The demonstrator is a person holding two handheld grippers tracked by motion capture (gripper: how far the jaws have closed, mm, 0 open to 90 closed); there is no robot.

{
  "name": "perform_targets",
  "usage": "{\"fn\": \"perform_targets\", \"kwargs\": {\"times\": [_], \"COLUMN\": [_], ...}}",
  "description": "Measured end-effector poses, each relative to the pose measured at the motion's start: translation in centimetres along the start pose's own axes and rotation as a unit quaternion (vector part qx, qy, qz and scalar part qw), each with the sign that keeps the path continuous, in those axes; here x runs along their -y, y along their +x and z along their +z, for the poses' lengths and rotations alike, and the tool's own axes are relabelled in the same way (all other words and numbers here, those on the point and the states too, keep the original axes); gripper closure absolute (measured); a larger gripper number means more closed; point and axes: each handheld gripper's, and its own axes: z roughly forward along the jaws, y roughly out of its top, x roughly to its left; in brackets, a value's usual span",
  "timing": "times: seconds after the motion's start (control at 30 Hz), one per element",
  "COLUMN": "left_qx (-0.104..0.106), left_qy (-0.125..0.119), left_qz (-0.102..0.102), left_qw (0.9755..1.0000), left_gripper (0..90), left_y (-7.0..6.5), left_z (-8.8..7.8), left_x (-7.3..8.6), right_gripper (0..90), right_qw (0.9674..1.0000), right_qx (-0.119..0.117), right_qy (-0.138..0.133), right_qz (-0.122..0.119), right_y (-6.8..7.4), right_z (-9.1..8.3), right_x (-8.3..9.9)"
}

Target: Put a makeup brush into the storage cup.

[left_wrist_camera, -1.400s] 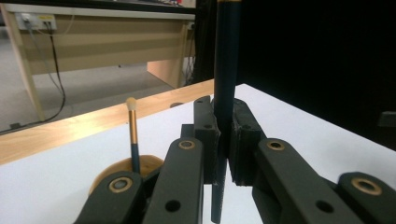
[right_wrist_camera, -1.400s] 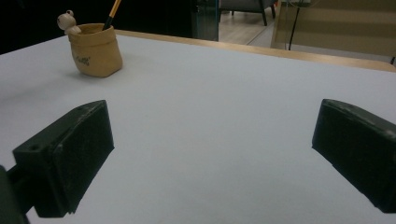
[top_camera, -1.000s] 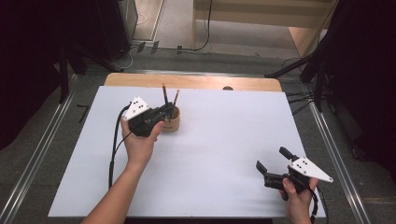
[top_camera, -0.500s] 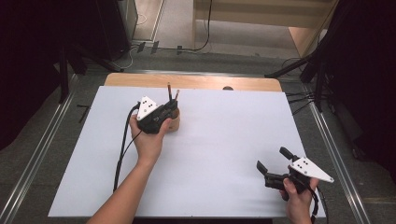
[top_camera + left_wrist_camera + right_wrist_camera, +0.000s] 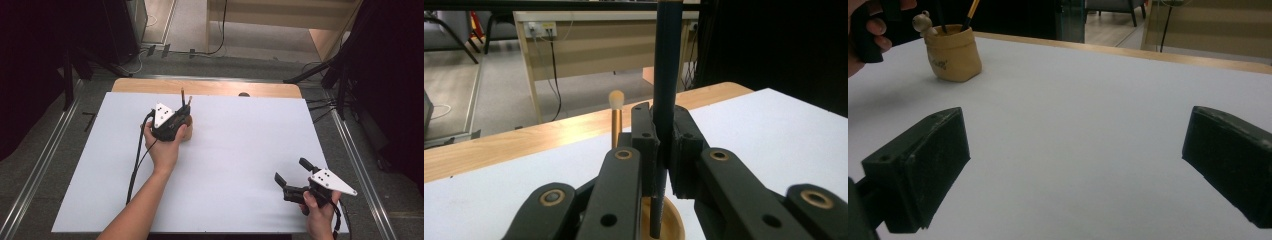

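1. Left gripper (image 5: 664, 150) clamped on dark pencil (image 5: 667, 75); pencil upright, lower end inside tan pot (image 5: 953, 52).
2. Pot stands at table's (image 5: 240, 165) far left; gold pencil (image 5: 616, 125) also in it.
3. Right gripper (image 5: 292, 177) near right, jaws wide apart, holding nothing.

The high view looks down and forward over the whole counter (image 5: 240, 165). Each gripper view sits low, close behind its jaws. All three share the pot (image 5: 953, 52).

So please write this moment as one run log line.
left gripper: shut on dark pencil | pencil tip: inside holder | right gripper: open
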Motion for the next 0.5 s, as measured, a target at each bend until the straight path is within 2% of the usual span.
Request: {"fn": "perform_targets", "kwargs": {"times": [0.23,0.5], "left_qx": [0.006,0.003], "left_qy": [-0.002,0.012], "left_qz": [-0.001,0.005], "left_qw": [1.0000,0.9999], "left_gripper": [84.6,84.5], "left_y": [0.8,0.4], "left_z": [0.6,1.3], "left_x": [0.1,0.7], "right_gripper": [0.0,0.0], "right_qw": [1.0000,1.0000], "right_qx": [0.000,-0.001], "right_qy": [0.001,0.003], "right_qz": [0.000,-0.001], "right_y": [-0.1,0.0], "right_z": [0.0,0.1], "right_x": [0.0,0.1]}}
